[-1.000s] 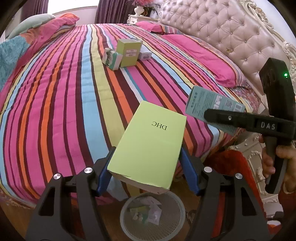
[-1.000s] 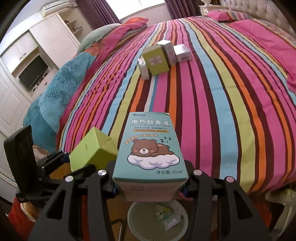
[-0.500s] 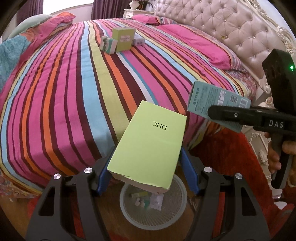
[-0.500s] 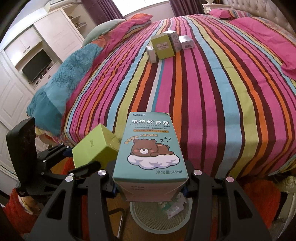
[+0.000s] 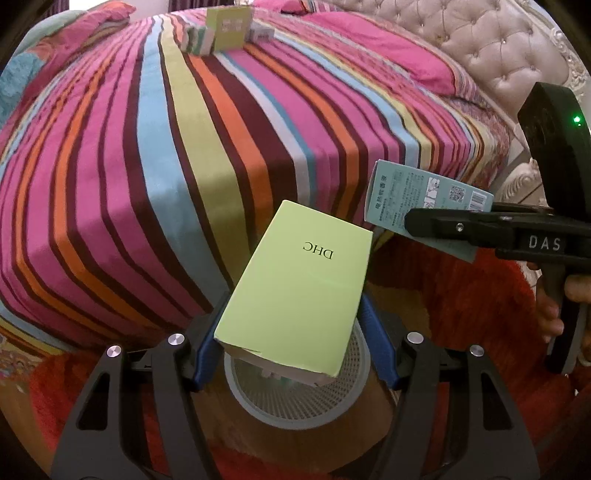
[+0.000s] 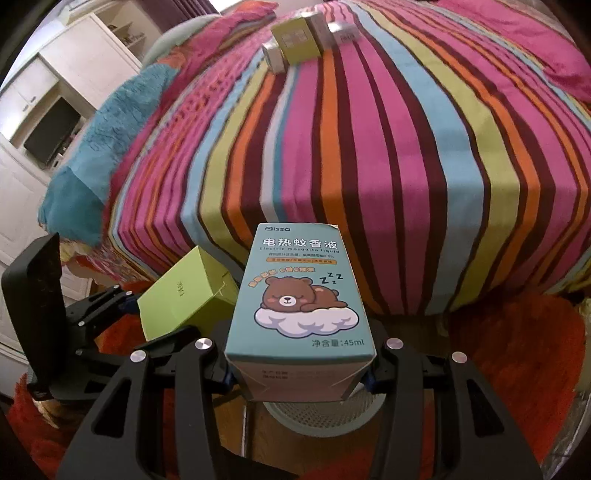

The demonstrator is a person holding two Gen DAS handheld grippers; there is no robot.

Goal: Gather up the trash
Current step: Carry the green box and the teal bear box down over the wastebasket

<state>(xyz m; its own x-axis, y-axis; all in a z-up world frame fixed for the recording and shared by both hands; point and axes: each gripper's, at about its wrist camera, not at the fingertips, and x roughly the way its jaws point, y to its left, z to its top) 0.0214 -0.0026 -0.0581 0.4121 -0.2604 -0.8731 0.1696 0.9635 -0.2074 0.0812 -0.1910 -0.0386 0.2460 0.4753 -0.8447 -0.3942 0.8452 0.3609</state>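
1. The left claw (image 5: 291,332) is clamped on a lime-green DHC box (image 5: 299,291), held directly above the white mesh wastebasket (image 5: 295,406) on the floor.
2. The right claw (image 6: 299,369) is clamped on a teal bear-print box (image 6: 301,295), also over the basket.
3. Beyond lies the striped bed (image 5: 147,147).
4. Far off on the bedspread stands a cluster of small boxes (image 5: 225,26).

Green box (image 5: 299,291): matt cardboard, smooth. Teal box (image 6: 301,295): printed card, slight sheen. Bedspread (image 5: 147,147): soft striped cloth. Bin (image 5: 295,402) at 6 o'clock: perforated plastic. Rug (image 6: 517,350): shaggy red pile. Headboard (image 5: 498,48) at 1 o'clock: tufted, glossy leather-like.
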